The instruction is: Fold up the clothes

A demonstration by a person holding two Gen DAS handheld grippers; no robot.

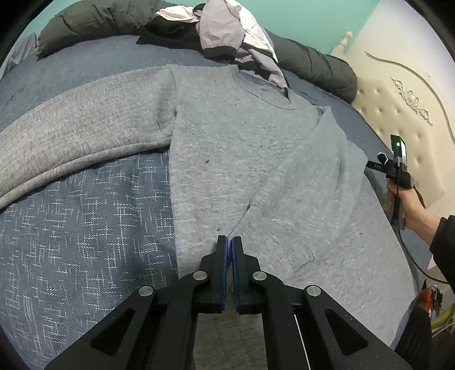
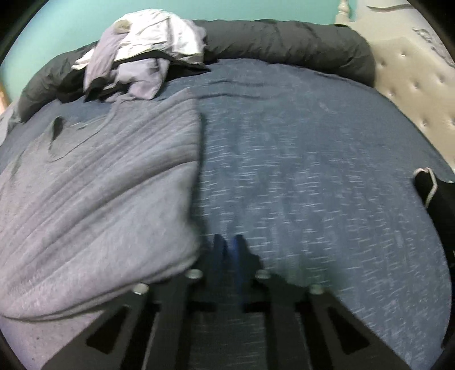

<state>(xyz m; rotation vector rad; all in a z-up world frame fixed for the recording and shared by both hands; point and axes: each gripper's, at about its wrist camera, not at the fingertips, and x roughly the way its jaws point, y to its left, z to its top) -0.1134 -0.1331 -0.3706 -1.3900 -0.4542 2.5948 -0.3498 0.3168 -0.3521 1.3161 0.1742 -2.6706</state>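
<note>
A grey knit sweater (image 1: pixel 227 136) lies spread front-up on a bed covered by a blue bedspread (image 1: pixel 85 213) with a pale broken-line weave. Its collar points toward the far side of the bed, one sleeve (image 1: pixel 85 128) stretches out flat to the left of the left wrist view, and the other sleeve (image 1: pixel 298 170) is folded in across the body, its cuff ending near the middle of the garment. The left gripper (image 1: pixel 229 242) hangs just over the lower part of the sweater, close to that cuff; its jaws stand closed, blue pads almost meeting, and no cloth is visibly pinched between them. At the right edge of the same view a hand (image 1: pixel 403 205) with a dark sleeve holds the other tool beside the sweater's edge. In the blurred right wrist view the right gripper (image 2: pixel 227 244) appears closed too, with nothing between its fingers as far as the smear allows; it sits over bare bedspread (image 2: pixel 312 185), just beside the folded edge of the sweater (image 2: pixel 99 185). At the far side of the bed a dark rolled duvet (image 1: pixel 312 65) runs along the edge, with a heap of lilac, white and black clothes (image 1: pixel 227 31) resting on it and touching the collar. A cream tufted headboard (image 1: pixel 398 108) stands at the right, before a teal wall (image 1: pixel 312 20).
</note>
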